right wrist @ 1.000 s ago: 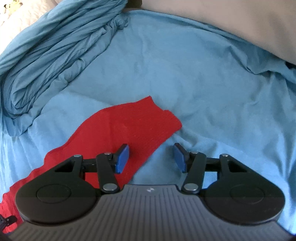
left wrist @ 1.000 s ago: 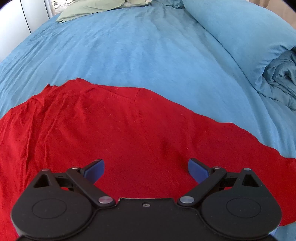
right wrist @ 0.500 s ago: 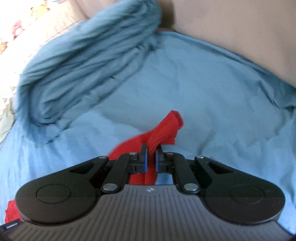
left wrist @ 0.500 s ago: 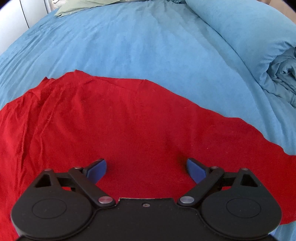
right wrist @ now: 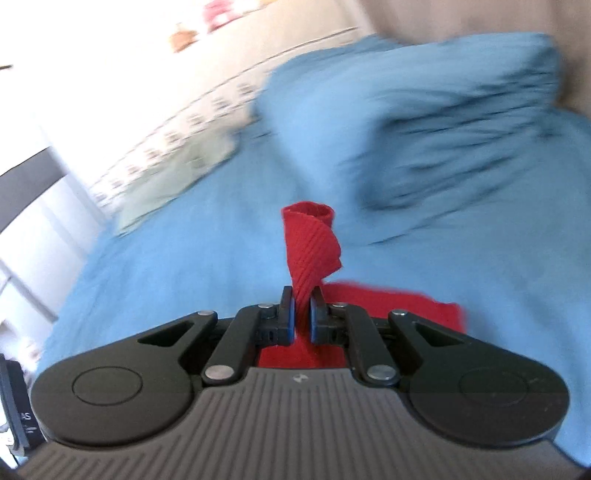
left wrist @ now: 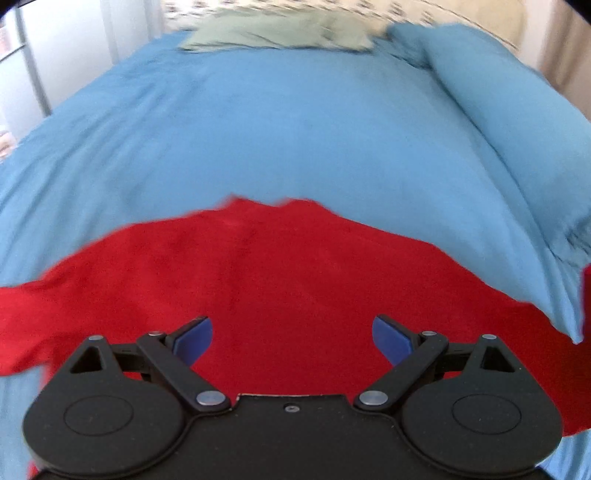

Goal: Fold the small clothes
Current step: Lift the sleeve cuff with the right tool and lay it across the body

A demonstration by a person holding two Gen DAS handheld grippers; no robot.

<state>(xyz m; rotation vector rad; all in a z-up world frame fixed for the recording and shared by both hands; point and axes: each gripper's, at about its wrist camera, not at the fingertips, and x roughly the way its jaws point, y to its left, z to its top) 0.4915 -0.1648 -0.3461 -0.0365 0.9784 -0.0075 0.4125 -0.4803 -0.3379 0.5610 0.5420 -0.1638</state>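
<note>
A red garment (left wrist: 288,273) lies spread on the blue bed sheet (left wrist: 280,122). My left gripper (left wrist: 291,338) is open and empty, low over the middle of the garment, its blue pads wide apart. My right gripper (right wrist: 303,314) is shut on a ribbed sleeve end of the red garment (right wrist: 312,243), which sticks up above the pads, lifted off the bed. More of the red garment lies just behind the right gripper. Both views are blurred by motion.
A rolled blue duvet (left wrist: 517,122) runs along the right side of the bed and shows in the right wrist view (right wrist: 443,129). A pale green pillow (left wrist: 273,35) lies at the head of the bed. White furniture (left wrist: 44,55) stands to the left.
My right gripper closed on the sleeve end and has lifted and swung it toward the left. My left gripper stayed open and tilted up; the garment's far edge has shifted.
</note>
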